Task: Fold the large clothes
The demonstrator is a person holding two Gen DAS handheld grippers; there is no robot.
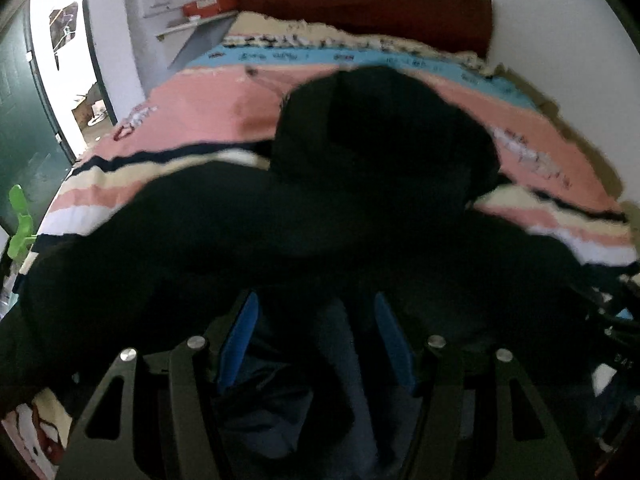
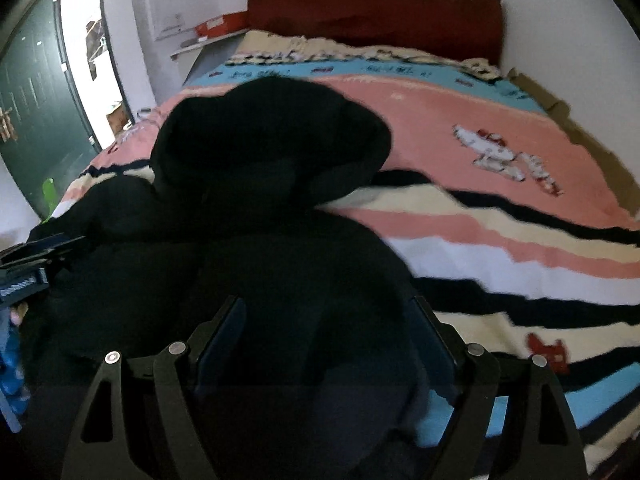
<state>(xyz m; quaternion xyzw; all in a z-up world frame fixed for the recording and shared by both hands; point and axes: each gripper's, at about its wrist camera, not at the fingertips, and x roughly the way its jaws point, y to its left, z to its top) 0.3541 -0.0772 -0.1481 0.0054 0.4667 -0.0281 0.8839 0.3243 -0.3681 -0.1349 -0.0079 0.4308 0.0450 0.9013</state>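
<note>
A bulky black hooded jacket (image 1: 380, 140) lies spread across the striped pink blanket (image 1: 200, 108), hood toward the headboard. In the left wrist view my left gripper (image 1: 316, 300) has bunched dark cloth filling the gap between its blue pads (image 1: 240, 344), so it is shut on the jacket's near edge. In the right wrist view the jacket (image 2: 272, 140) bulges between the pads of my right gripper (image 2: 326, 302), which stands wide and is shut on the thick cloth. The left gripper's body (image 2: 24, 272) shows at that view's left edge.
The blanket (image 2: 480, 120) covers a bed with a dark red headboard (image 2: 372, 12) against a white wall. A shelf with a red box (image 1: 208, 2) stands beside the bed's head. A green door (image 1: 16, 100) stands ajar at the left.
</note>
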